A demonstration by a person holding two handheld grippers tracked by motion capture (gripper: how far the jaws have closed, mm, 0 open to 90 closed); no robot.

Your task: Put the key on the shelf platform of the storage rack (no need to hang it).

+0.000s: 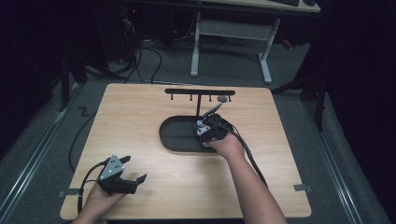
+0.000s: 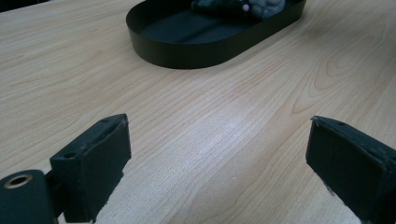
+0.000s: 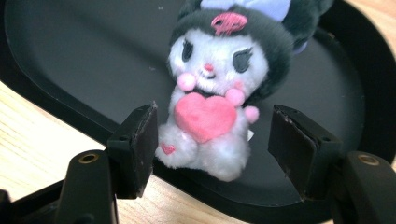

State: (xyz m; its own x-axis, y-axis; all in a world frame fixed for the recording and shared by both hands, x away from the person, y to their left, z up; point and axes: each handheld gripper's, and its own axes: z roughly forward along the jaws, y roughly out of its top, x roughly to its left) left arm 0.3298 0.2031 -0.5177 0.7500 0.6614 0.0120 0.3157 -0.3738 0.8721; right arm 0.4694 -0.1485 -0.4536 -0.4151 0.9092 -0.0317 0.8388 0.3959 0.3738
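The right gripper (image 3: 212, 135) has its jaws spread, one on each side of the one plush toy (image 3: 217, 93), and neither pad presses on it. The toy, white with a black hood and a pink heart at its chest, sits upright in the one black oval tray (image 3: 70, 56), at the rim nearest that gripper. In the high view the right gripper (image 1: 211, 127) hangs over the tray's right end. The left gripper (image 2: 217, 154) also has its jaws spread wide, with bare wood between them; it rests near the front left corner of the surface (image 1: 154, 186), well apart from the tray. One black rack (image 1: 200, 92) with small hooks stands behind the tray. The light wooden surface sits in a dim room with grey carpet, floor cables and a white-legged desk (image 1: 231, 28) beyond.
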